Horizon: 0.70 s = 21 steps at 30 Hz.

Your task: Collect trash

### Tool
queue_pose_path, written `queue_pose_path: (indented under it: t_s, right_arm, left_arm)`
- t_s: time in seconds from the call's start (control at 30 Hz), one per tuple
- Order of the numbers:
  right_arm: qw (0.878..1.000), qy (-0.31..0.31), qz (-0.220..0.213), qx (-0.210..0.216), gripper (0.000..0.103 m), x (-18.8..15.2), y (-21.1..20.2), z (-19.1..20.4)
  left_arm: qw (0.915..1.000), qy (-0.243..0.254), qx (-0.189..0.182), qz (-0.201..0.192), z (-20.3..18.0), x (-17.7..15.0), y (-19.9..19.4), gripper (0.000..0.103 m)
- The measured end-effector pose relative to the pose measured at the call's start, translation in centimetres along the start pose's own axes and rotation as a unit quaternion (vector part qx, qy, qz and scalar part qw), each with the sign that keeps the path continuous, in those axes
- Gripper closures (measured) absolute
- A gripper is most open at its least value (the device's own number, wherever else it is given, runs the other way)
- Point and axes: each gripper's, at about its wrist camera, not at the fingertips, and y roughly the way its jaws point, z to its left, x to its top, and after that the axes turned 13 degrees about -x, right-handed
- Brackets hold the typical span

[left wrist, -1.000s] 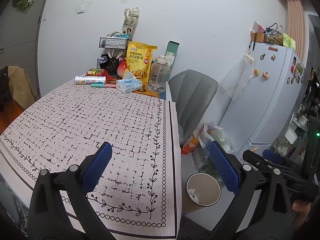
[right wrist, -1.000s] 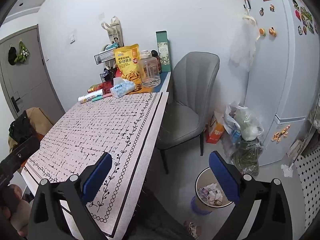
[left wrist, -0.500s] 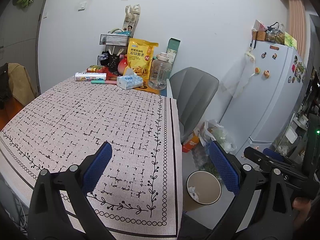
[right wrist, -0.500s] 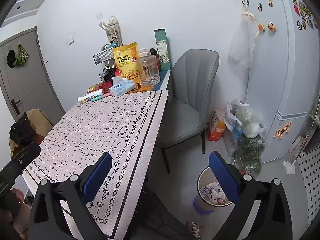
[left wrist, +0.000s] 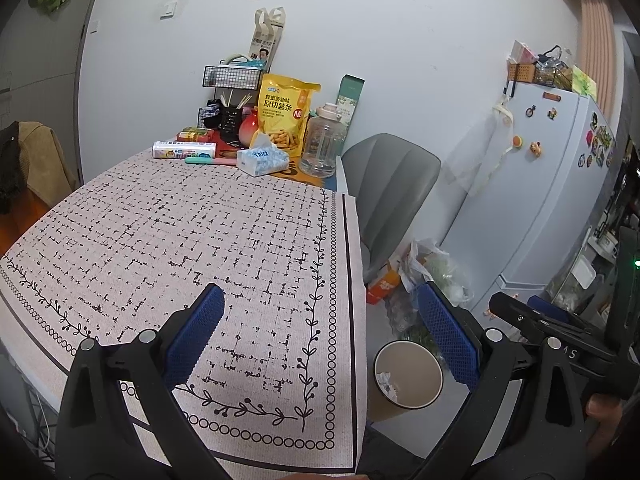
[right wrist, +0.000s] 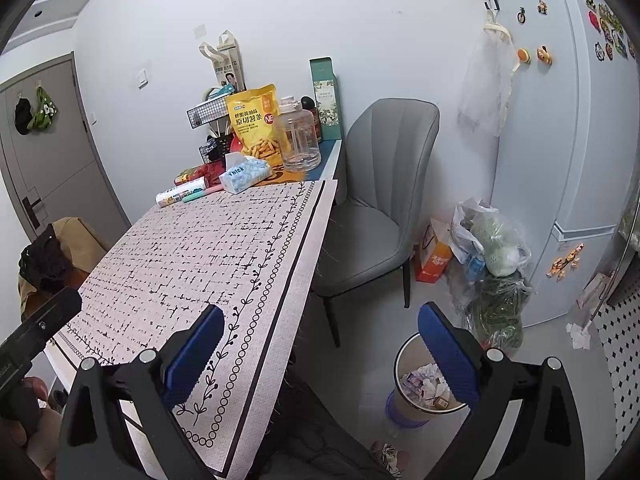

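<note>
Trash (left wrist: 387, 385) shows in the left wrist view as a few crumpled white scraps low inside the waste bin (left wrist: 416, 400), which stands upright on the floor just beside the counter's (left wrist: 168, 240) right edge, its round mouth facing up. The left gripper (left wrist: 318, 334) hangs released above the counter's near corner, its blue pads wide apart with nothing between them; one pad lies over the patterned cloth, the other over the bin's rim. At the counter's far end, against the wall, stand a yellow snack bag (left wrist: 289, 114), a clear water jug (left wrist: 323, 144) and a tissue pack (left wrist: 262, 158). A grey chair (left wrist: 390, 184) sits beyond the bin, and a white fridge (left wrist: 552, 184) stands to the right.

In the right wrist view the trash (right wrist: 426, 384) is a heap of crumpled paper and wrappers filling the bin's bottom; no single long axis can be made out. The waste bin (right wrist: 402, 356) stands on the floor between the chair (right wrist: 380, 200) and the fridge (right wrist: 568, 140), near some plastic bags (right wrist: 494, 248). The right gripper (right wrist: 320, 350) is likewise released and empty, one pad over the counter (right wrist: 208, 248) edge, the other covering part of the bin.
</note>
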Motion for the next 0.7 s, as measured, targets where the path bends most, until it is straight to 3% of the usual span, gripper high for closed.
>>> queue_pose_path:
  t_s: [0.7]
  right_arm:
    - [1.0,0.001,0.003,0.001,0.008,-0.13,0.08,0.2]
  left_arm:
    - [1.0,0.004,-0.001,0.002,-0.17,-0.08,0.12,0.006]
